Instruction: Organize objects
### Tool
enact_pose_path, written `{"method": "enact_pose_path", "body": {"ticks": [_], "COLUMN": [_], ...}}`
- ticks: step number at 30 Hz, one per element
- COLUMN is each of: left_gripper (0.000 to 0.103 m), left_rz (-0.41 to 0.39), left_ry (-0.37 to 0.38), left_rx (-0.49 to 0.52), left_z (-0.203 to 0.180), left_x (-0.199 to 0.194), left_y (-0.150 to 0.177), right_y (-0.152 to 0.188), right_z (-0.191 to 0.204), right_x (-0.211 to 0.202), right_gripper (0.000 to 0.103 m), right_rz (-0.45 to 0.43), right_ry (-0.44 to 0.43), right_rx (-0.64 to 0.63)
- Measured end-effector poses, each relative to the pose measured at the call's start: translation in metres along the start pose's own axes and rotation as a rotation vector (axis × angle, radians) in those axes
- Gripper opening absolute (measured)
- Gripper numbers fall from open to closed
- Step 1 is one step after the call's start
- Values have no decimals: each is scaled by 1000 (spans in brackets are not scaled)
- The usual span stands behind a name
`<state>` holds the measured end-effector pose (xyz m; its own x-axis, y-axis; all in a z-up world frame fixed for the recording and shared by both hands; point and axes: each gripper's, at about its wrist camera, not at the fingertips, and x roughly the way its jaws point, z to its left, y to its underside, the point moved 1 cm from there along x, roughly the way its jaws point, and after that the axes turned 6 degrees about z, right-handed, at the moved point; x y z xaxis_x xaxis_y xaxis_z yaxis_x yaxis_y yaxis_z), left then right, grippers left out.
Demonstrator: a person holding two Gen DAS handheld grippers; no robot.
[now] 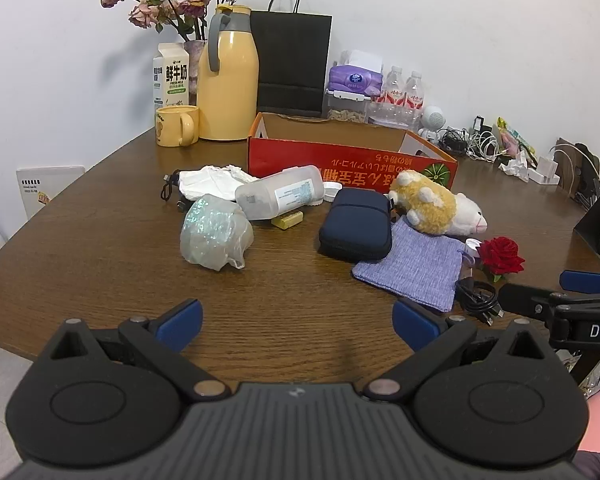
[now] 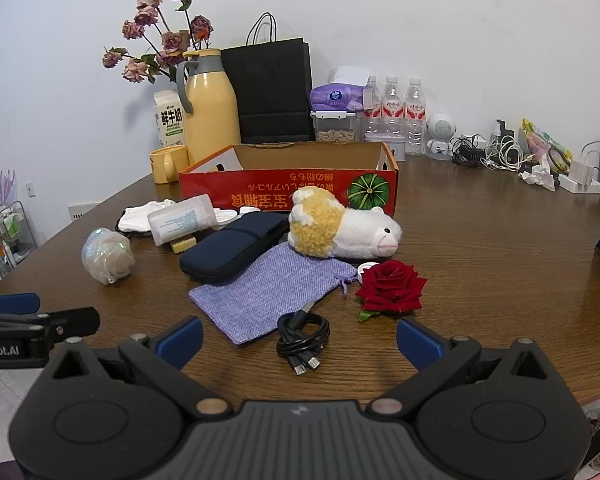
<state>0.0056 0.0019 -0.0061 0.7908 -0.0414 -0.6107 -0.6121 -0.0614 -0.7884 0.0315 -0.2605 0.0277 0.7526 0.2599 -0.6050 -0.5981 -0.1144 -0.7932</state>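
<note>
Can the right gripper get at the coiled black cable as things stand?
Probably yes. The right gripper is open and empty, and the black cable lies on bare table just ahead, between its fingers. Only the purple pouch touches its left side; nothing covers it.

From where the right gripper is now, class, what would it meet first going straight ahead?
Probably the coiled black USB cable, lying on the table between the open right gripper fingers' line; just beyond lies the purple drawstring pouch. Depth is uncertain.
</note>
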Motion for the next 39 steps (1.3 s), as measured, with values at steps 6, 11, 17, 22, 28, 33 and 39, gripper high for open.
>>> {"method": "enact_pose_path", "body": {"ticks": [6, 11, 17, 22, 28, 33, 39], "left_gripper": [103, 103, 103, 103, 103, 103, 103], "left_rz": [0, 0, -1, -1, -1, -1, 0], "left_ry": [0, -1, -2, -2, -2, -2, -3], "left_rx": [-1, -1, -5, -6, -6, -6, -6], "left_z": [0, 1, 3, 3, 3, 3, 3], "left_x": [0, 0, 0, 0, 0, 0, 0], "left_y": [1, 0, 4, 4, 4, 3, 4], "right_y": [0, 0, 0, 0, 0, -1, 0], "right_z": [0, 0, 0, 0, 0, 0, 0], "right_x": [0, 1, 1, 0, 0, -1, -1], "right_gripper": [103, 103, 103, 103, 103, 103, 103], "right_rz": [-1, -1, -2, -2, -3, -3, -2], "right_ry": [0, 0, 0, 0, 0, 0, -1], "right_rx": [0, -1, 0, 0, 0, 0, 0]}}
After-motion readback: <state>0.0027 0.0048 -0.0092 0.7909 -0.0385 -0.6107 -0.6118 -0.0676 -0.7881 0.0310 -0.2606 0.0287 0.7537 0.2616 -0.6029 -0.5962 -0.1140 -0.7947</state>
